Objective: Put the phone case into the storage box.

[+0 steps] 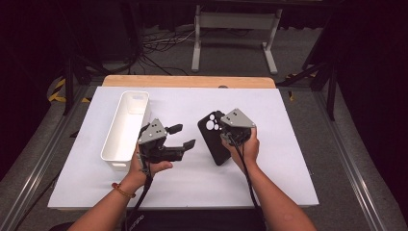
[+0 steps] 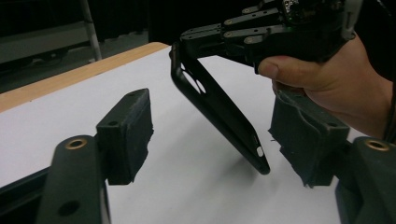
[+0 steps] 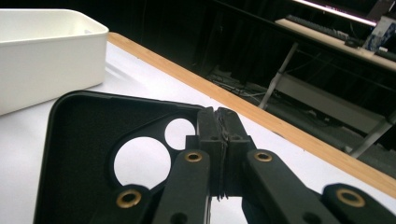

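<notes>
My left gripper [image 1: 182,136] is hovering released — jaws spread, nothing between them. To its right, my right gripper [image 3: 223,135] is clenching the top edge of the black phone case [image 1: 215,139], tilting it above the white table [image 1: 288,159]. Far left, a white bin [image 1: 126,126] is sitting.

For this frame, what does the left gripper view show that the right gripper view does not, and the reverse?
Left gripper view alone: the open left gripper with its pads apart, the whole side profile of the black phone case tilted off the table, and the person's hand around the right gripper. Right gripper view alone: the white bin, the inside of the case with its camera cutouts, and the right gripper's jaws pressed together on the case's edge. Both: the case, the white table and its wooden far edge.
</notes>
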The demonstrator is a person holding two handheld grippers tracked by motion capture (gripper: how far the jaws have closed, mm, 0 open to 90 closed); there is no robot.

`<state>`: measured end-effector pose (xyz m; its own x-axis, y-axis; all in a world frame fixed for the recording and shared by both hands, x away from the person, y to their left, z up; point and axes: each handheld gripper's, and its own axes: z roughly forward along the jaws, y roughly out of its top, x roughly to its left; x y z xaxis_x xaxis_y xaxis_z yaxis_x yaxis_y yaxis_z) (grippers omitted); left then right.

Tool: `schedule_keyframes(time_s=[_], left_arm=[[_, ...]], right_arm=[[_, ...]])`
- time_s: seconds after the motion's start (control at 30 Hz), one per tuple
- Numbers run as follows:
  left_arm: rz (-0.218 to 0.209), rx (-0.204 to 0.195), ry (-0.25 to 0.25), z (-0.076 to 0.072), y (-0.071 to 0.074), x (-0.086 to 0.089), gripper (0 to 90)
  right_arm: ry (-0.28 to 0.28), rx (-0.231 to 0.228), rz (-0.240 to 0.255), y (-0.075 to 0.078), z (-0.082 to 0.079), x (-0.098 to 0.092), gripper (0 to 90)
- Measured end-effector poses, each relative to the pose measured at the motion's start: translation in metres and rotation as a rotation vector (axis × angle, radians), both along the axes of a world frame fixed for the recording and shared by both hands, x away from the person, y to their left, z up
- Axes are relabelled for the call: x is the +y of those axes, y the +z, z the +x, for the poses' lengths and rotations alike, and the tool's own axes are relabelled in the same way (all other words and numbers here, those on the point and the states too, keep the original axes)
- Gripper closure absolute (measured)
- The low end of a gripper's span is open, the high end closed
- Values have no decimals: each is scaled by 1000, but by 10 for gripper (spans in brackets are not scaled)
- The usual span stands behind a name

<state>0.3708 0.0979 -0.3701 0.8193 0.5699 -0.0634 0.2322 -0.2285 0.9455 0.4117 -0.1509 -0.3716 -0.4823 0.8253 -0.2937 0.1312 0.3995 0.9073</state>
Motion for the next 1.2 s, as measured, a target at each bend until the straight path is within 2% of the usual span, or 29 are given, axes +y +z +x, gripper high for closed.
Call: schedule_keyframes(time_s=[0.2,0.3,0.5,0.63,0.7,0.93,0.97,1.1,1.2], left_arm=[[4,30,16,3,-4,-7,391],[-5,43,25,6,-4,-6,476],[-28,67,35,8,-6,-8,551],[-37,69,32,9,-8,-10,584],[-24,76,25,10,-10,-12,598],[-41,70,10,8,-11,-14,577],[-41,76,12,7,-11,-14,585],[-32,56,38,9,-12,-17,654],[-38,62,34,9,-12,-16,713]], right_arm=[[8,-38,-11,0,-10,8,900],[6,-73,-17,2,-18,12,900],[7,-117,-6,5,-29,14,900],[13,-124,3,6,-32,14,900],[8,-133,0,6,-34,14,900],[5,-144,-7,4,-35,14,900],[5,-141,-2,3,-34,14,900],[19,-160,-10,3,-39,18,900],[24,-176,-17,4,-43,20,898]])
